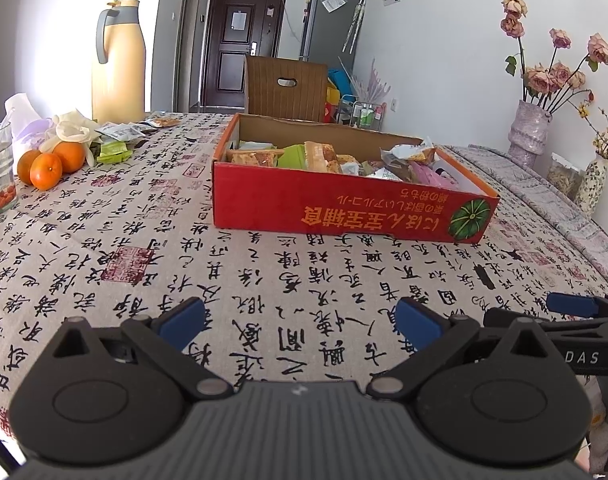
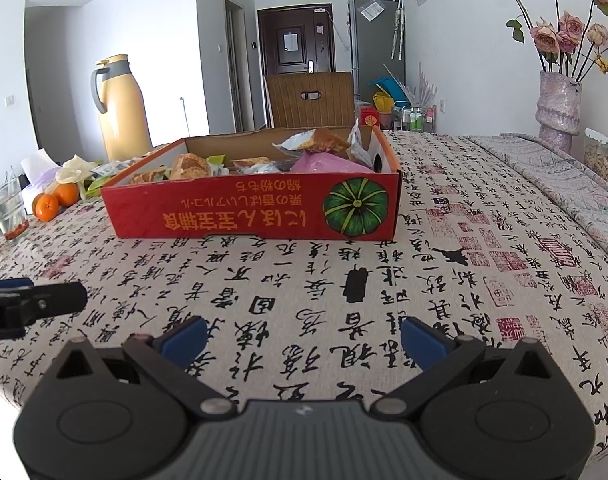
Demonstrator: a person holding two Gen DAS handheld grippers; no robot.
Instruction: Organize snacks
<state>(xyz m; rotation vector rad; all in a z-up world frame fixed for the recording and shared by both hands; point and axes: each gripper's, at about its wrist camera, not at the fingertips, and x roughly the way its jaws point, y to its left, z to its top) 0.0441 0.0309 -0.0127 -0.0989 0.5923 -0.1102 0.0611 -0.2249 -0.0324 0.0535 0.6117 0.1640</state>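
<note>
Brimming with mixed snack packets, red cardboard box sits open-topped.

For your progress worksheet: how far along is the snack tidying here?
Mostly done: the red cardboard box already holds many snack packets. Nothing is in hand; the left gripper and right gripper are open and empty. Left: loose packets by the oranges.

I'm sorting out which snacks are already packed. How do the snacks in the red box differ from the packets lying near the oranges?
The snacks in the red box are piled together inside its walls, several tilted; the loose packets lie flat on the tablecloth, left of the box beside the oranges. The boxed pile is the larger one; the loose ones are few. Both are wrapped packets, some green in each group.
</note>
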